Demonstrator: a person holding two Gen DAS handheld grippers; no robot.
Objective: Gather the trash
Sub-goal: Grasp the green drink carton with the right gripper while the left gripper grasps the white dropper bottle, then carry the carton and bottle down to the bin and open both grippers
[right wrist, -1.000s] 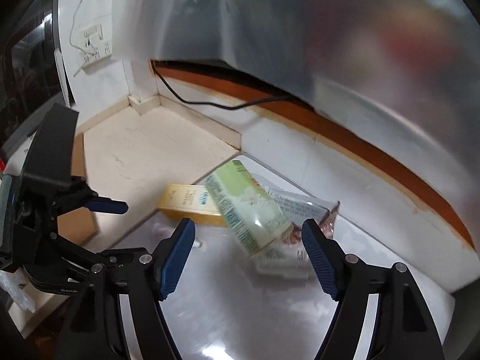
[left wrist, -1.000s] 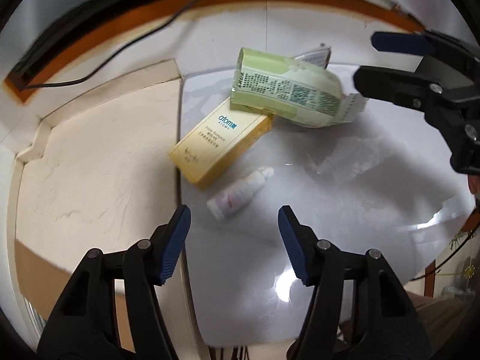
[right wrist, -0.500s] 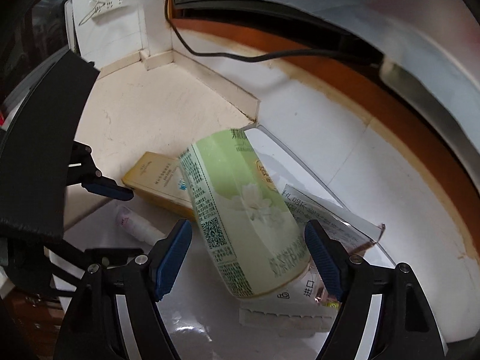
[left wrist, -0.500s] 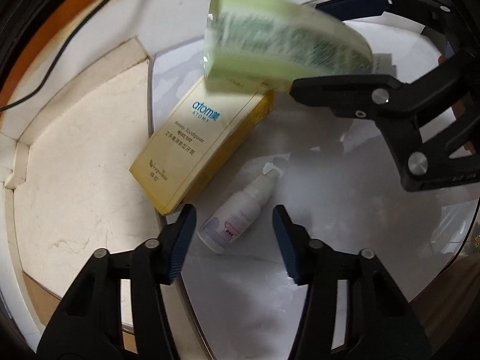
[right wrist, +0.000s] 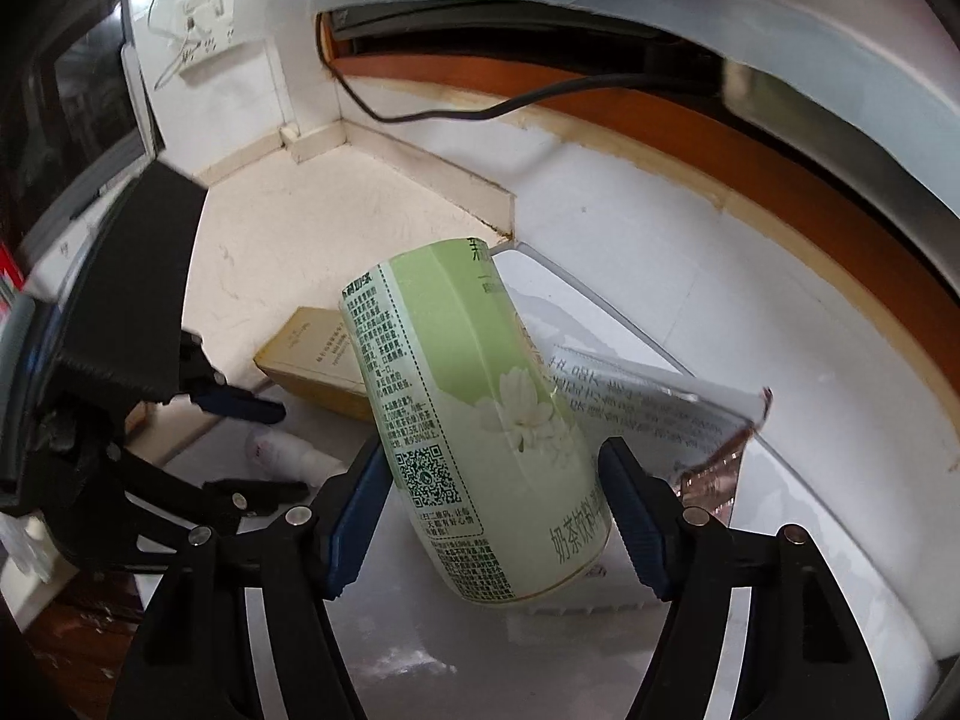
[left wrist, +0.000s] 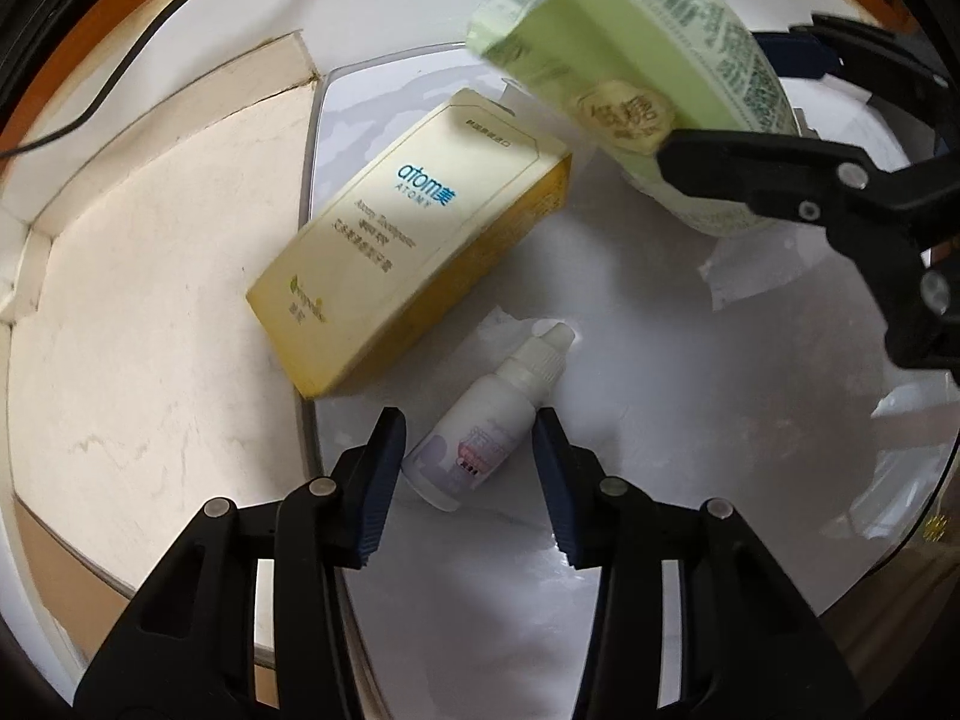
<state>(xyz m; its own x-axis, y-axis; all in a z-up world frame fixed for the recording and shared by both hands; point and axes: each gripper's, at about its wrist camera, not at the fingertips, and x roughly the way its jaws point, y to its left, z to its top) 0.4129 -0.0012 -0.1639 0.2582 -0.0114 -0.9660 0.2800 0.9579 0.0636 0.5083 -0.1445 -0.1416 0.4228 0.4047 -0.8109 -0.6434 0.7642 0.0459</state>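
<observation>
A small white dropper bottle [left wrist: 480, 426] lies on the glossy white tabletop [left wrist: 660, 420]. My left gripper [left wrist: 468, 480] points down over it. Its jaws are closing with the bottle's base between them, and a gap still shows on the right side. A yellow toothpaste box [left wrist: 408, 240] lies just beyond it. A green milk-tea carton [right wrist: 474, 420] leans tilted on that box. My right gripper [right wrist: 492, 510] straddles the carton's lower end. Its jaws are closing, the pads right beside the carton's sides with no clear squeeze. A silver foil wrapper [right wrist: 648, 414] lies under and behind the carton.
The tabletop's edge [left wrist: 312, 240] runs beside a cream stone surface [left wrist: 150, 300] on the left. A white wall with a brown strip [right wrist: 780, 180] and a black cable [right wrist: 480, 114] is close behind. A wall socket [right wrist: 204, 24] sits at the far left corner.
Both grippers have come down over the trash. The left jaws narrowed around the dropper bottle. The right gripper moved in until the green carton sits between its fingers.
</observation>
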